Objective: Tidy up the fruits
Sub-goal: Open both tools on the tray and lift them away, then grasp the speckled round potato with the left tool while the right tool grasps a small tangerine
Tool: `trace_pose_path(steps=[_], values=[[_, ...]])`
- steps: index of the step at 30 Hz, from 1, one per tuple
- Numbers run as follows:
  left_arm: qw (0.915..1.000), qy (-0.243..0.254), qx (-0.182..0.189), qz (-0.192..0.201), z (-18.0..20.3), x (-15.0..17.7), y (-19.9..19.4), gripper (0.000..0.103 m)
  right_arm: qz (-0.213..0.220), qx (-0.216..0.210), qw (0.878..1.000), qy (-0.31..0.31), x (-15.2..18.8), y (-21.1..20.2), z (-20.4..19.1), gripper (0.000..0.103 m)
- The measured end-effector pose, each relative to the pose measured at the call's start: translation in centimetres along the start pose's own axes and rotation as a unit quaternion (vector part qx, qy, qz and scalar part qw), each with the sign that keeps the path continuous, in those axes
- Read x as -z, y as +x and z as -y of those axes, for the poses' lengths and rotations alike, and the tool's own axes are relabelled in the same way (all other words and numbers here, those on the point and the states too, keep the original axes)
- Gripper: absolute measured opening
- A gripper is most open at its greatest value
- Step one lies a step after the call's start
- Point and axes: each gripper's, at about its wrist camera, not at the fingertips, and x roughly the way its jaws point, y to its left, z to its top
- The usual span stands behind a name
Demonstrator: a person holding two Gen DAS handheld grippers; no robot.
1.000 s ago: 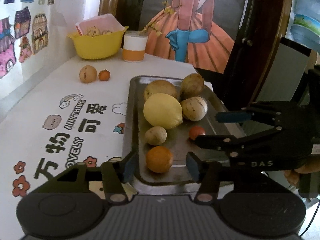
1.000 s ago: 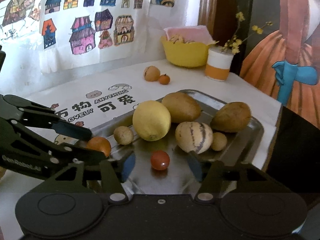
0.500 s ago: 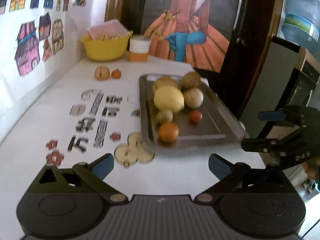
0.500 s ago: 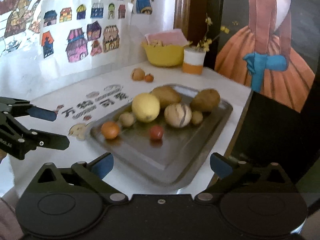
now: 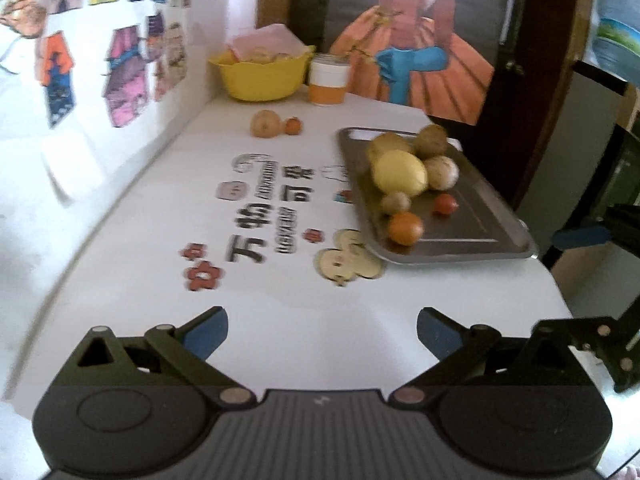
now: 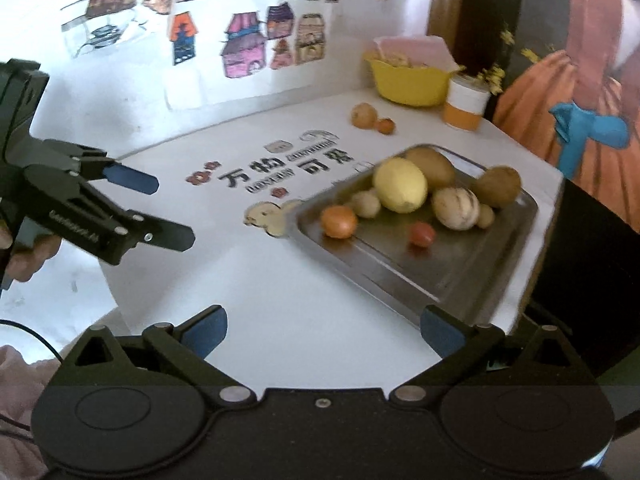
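- Fruit heaped on a steel tray [image 5: 486, 240] [image 6: 460, 280], toward the table's right edge.
- Big yellow lemon [image 5: 399, 172] [image 6: 400, 185] in the heap's middle, touching its neighbours.
- Two brown fruits behind it: one [image 5: 387, 145] [image 6: 432, 166] right against the lemon, the other [image 5: 431, 140] [image 6: 498, 186] further right.
- Pale striped melon [image 5: 441, 172] [image 6: 456, 207] just right of the lemon; a small tan fruit [image 6: 485, 216] tucked beside the melon, seen only from the right wrist.
- Small brown round fruit [image 5: 395, 203] [image 6: 366, 204] in front of the lemon, with an orange [image 5: 405, 228] [image 6: 339, 221] nearest the tray's front rim.
- Tomato [image 5: 445, 204] [image 6: 421, 234] alone on bare metal, apart from the heap.
- Off the tray, far back on the table: tan fruit [image 5: 264, 123] [image 6: 363, 115] and tiny orange one [image 5: 293, 126] [image 6: 386, 125] side by side.
- Left gripper [image 5: 322, 330] [image 6: 160, 210] low over the table's near end, well short of the tray, jaws spread wide, nothing between them; a hand [image 6: 28, 256] on its grip.
- Right gripper [image 6: 322, 326] [image 5: 576, 280] at the tray's near corner, jaws likewise spread wide and empty.
- White table [image 5: 280, 320] [image 6: 280, 280] printed with characters, flowers and a cartoon figure.
- Yellow bowl [image 5: 260, 76] [image 6: 408, 80] and white-and-orange cup [image 5: 328, 84] [image 6: 466, 106] at the far end.
- House drawings [image 5: 128, 72] [image 6: 244, 46] on the wall; painting [image 5: 416, 64] [image 6: 580, 92] of an orange dress behind.
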Motion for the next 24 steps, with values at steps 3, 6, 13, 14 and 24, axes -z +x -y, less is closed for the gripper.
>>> trace_pose_path(steps=[3, 6, 13, 14, 24], values=[[0.9997, -0.001, -0.026, 0.004, -1.2, -1.0, -0.5, 0.102, 0.005, -0.011, 1.0, -0.01, -1.4, 0.2, -0.8, 0.102], [0.9987, -0.011, -0.047, 0.013, -2.7, -2.7, -0.9, 0.102, 0.012, -0.014, 1.0, -0.019, -3.1, 0.5, -1.1, 0.102], [0.9948, -0.046, -0.077, 0.047, -5.4, -7.3, -1.6, 0.102, 0.055, 0.005, 0.995, -0.079, -8.3, 1.2, -0.9, 0.102], [0.9942, -0.048, -0.08, 0.054, -5.6, -8.0, -1.6, 0.102, 0.061, 0.011, 0.994, -0.089, -9.2, 1.4, -0.7, 0.102], [0.9893, -0.056, -0.079, 0.109, -5.9, -15.7, 3.5, 0.103, 0.144, 0.057, 0.981, -0.114, -17.4, 3.6, 5.3, 0.102]])
